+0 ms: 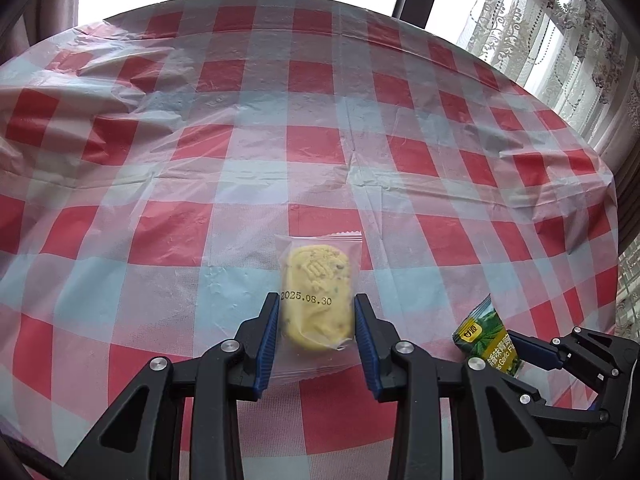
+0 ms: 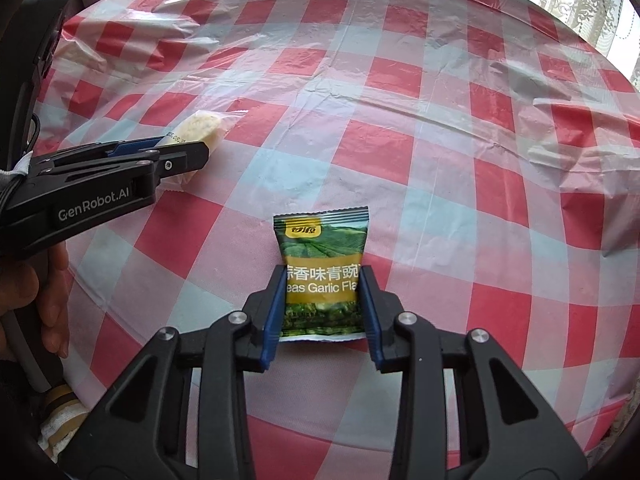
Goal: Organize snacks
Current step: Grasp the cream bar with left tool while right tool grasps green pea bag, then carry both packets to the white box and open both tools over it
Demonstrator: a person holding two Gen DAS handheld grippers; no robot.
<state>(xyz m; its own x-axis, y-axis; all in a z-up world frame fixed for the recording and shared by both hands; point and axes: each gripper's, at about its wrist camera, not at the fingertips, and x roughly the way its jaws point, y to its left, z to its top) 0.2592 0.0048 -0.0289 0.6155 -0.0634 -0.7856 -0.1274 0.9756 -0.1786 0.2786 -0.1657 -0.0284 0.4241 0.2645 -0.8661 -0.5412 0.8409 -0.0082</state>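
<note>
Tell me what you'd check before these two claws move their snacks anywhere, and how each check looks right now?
1. Left gripper shut on the yellow biscuit pack: ok.
2. Right gripper shut on the green pea packet: ok.
3. Grippers apart from each other: ok.
4. Checked tablecloth ahead free of obstacles: ok.
5. Place to put the snacks: cannot tell, none in view.

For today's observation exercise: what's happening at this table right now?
A person works two handheld grippers over a red-checked tablecloth. The left gripper is closed on a clear-wrapped yellow biscuit; the right gripper is closed on a green garlic peas packet. The two snacks sit side by side.
</note>
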